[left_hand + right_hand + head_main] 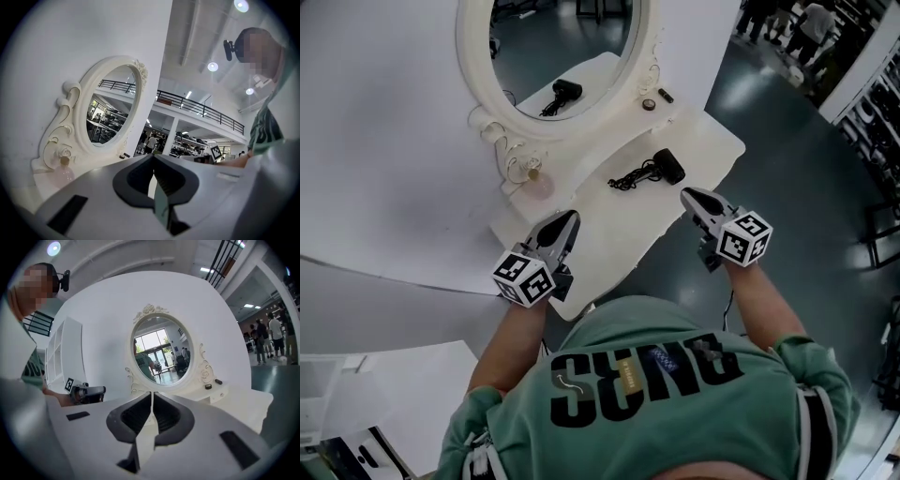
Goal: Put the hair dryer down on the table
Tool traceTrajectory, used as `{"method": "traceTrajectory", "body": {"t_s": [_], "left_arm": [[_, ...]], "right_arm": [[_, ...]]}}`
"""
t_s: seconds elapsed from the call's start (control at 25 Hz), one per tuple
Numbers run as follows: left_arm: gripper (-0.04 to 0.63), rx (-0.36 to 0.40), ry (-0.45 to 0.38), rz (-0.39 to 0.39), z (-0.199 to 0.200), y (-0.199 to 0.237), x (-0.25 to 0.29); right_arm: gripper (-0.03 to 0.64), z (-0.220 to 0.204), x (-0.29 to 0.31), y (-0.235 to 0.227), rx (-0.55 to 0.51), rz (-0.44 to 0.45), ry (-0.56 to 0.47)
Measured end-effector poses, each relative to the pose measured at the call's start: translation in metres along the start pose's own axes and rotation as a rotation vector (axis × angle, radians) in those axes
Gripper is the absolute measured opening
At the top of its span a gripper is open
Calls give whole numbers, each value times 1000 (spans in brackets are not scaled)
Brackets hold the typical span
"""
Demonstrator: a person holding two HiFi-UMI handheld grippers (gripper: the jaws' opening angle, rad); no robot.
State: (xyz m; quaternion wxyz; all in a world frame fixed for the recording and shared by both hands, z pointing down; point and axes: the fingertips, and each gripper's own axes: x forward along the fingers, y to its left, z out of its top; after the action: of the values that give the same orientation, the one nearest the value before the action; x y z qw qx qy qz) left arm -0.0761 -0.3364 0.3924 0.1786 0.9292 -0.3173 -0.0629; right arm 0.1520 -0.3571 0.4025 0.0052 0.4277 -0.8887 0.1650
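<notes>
A black hair dryer lies on the white vanity table, its coiled cord trailing to the left. My right gripper hovers just right of and nearer than the dryer, apart from it. In the right gripper view its jaws meet with nothing between them. My left gripper hangs over the table's near left part. Its jaws are also shut and empty. Neither gripper view shows the dryer.
An oval mirror in an ornate white frame stands at the table's back and reflects the dryer. A pink bottle sits at its base. A small round jar and a dark stick lie at the far corner. Dark floor lies to the right.
</notes>
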Motion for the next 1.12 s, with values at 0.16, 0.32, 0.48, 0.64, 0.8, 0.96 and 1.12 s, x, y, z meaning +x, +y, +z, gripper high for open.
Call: {"method": "traceTrajectory", "body": {"t_s": [0.16, 0.32, 0.48, 0.64, 0.8, 0.96, 1.12], "left_arm": [[9, 14, -10, -1, 2, -14, -12], [9, 19, -20, 1, 4, -21, -23], [9, 22, -24, 7, 2, -25, -30], [9, 21, -32, 14, 3, -26, -35], [9, 19, -33, 18, 2, -25, -38], [9, 16, -37, 22, 1, -26, -43], [9, 13, -35, 22, -2, -27, -45]], "right_arm": [[-5, 3, -17, 11, -30, -24, -23], [-6, 4, -26, 21, -53, -24, -22], [-6, 3, -33, 22, -47, -29, -25], [-6, 2, -34, 20, -23, -40, -17], [-6, -1, -31, 24, -39, -31, 4], [-6, -2, -30, 29, -59, -21, 14], [-6, -3, -28, 31, -71, -20, 21]]}}
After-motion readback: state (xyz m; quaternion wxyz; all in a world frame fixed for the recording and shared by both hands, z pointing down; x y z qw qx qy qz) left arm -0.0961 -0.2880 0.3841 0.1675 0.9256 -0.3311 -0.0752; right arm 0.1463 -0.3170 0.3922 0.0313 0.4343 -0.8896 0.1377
